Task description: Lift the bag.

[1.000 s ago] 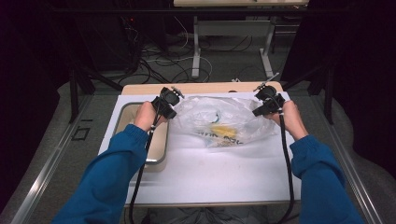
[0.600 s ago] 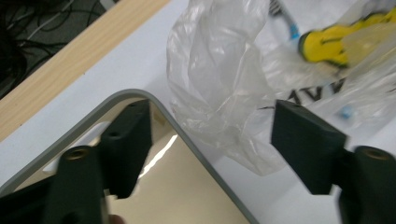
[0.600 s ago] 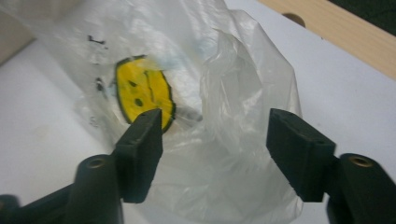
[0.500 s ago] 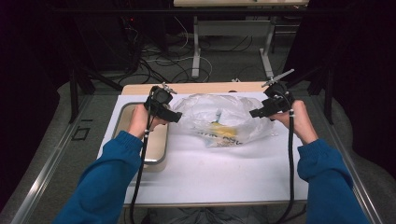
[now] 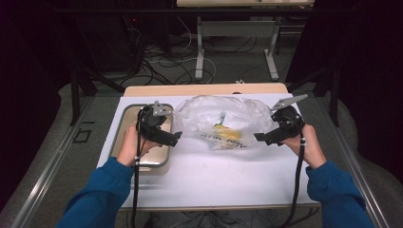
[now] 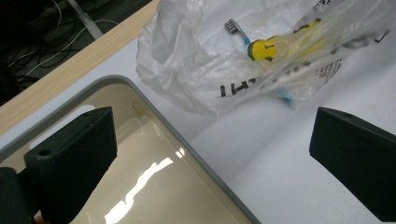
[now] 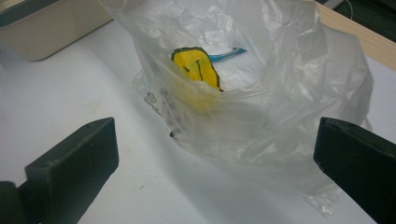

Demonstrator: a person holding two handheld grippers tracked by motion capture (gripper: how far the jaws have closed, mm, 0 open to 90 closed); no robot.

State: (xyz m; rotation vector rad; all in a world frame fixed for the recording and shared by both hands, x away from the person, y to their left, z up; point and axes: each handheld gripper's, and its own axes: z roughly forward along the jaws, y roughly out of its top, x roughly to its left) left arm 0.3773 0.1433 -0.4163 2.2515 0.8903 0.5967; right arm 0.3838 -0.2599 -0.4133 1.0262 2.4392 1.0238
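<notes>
While the left hand (image 5: pixel 135 145) hovers over the beige tray (image 5: pixel 124 118) at the table's left side, its blue-sleeved forearm rises from the bottom edge and the left gripper (image 5: pixel 172 138) points level toward the middle of the white mat (image 5: pixel 209 171). Between the two grippers lies the clear plastic bag (image 5: pixel 216 118), crumpled and puffed up, printed with black letters; inside it show a yellow item (image 6: pixel 280 44) and a toothbrush (image 6: pixel 236 29) with a blue neck. At the right, the right hand (image 5: pixel 311 147) holds the right gripper (image 5: pixel 259 137) aimed inward at the bag's right edge, just beside it. Both pairs of jaws have just been opening and now stand spread wide, grasping nothing: the bag rests on the mat ahead of each pair, apart from the pads.
</notes>
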